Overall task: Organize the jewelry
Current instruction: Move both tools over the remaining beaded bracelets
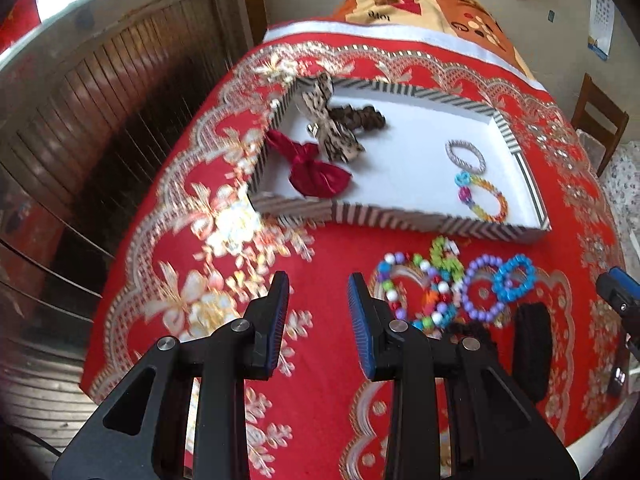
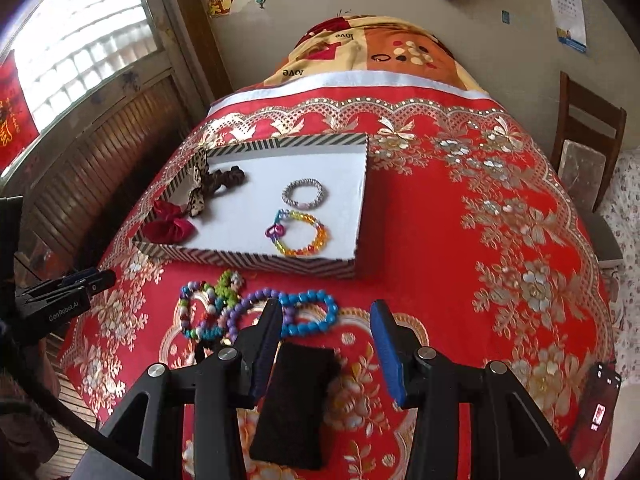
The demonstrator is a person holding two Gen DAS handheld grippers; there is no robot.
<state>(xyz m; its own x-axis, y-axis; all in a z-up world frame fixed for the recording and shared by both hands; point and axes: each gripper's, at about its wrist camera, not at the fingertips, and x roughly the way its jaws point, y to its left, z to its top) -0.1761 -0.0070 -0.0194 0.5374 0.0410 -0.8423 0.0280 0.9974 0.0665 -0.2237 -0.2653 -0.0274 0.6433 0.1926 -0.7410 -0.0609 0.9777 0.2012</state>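
Loose bead bracelets (image 2: 256,312) wait on my red cloth (image 2: 432,248), just in front of the striped tray (image 2: 256,258).

My right gripper (image 2: 326,344) hangs open over a black band (image 2: 294,400); my left gripper (image 1: 318,320) gapes empty beside the beads.

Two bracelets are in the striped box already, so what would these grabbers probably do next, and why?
Probably lower the right gripper onto the blue bead bracelet: its jaws are open and empty just above it, and that bracelet lies outside the striped box on the red cloth.
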